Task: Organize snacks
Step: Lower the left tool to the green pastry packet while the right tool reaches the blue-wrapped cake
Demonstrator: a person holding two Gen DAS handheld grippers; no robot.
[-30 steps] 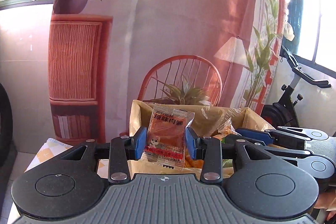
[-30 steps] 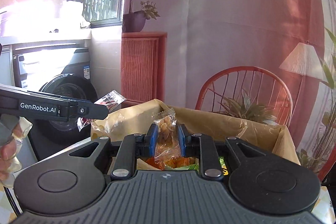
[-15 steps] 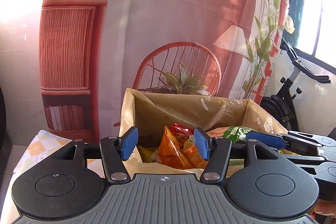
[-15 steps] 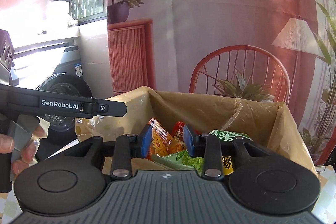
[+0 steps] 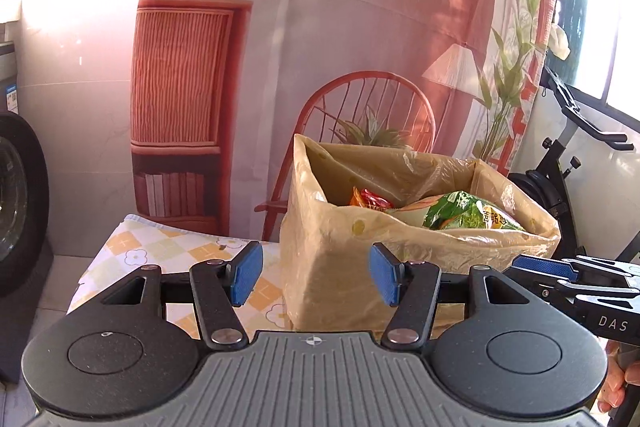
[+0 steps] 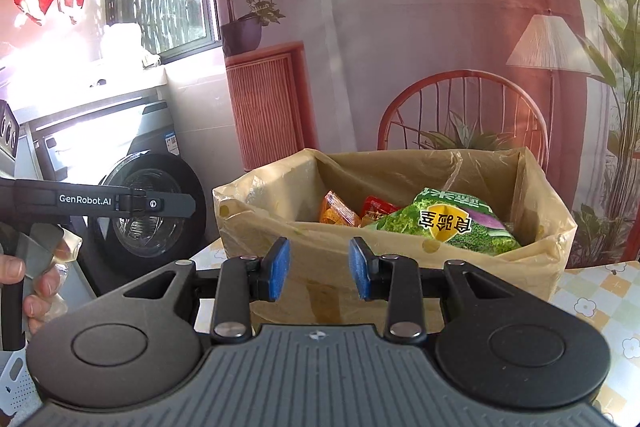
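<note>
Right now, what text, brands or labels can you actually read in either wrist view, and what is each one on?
"GenRobot.AI": white lettering on the side of the left gripper, right wrist view.
"DAS": white letters on the body of the right gripper, left wrist view; cut off at the frame edge.
Green snack bag in the lined box: yellow badge with Chinese characters, upside down, not reliably readable.
Washing machine stickers: too small.

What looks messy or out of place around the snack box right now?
Nothing stands out. The lined box stands upright on the table, the green bag and orange packets lie inside, and no snack shows outside it.
</note>
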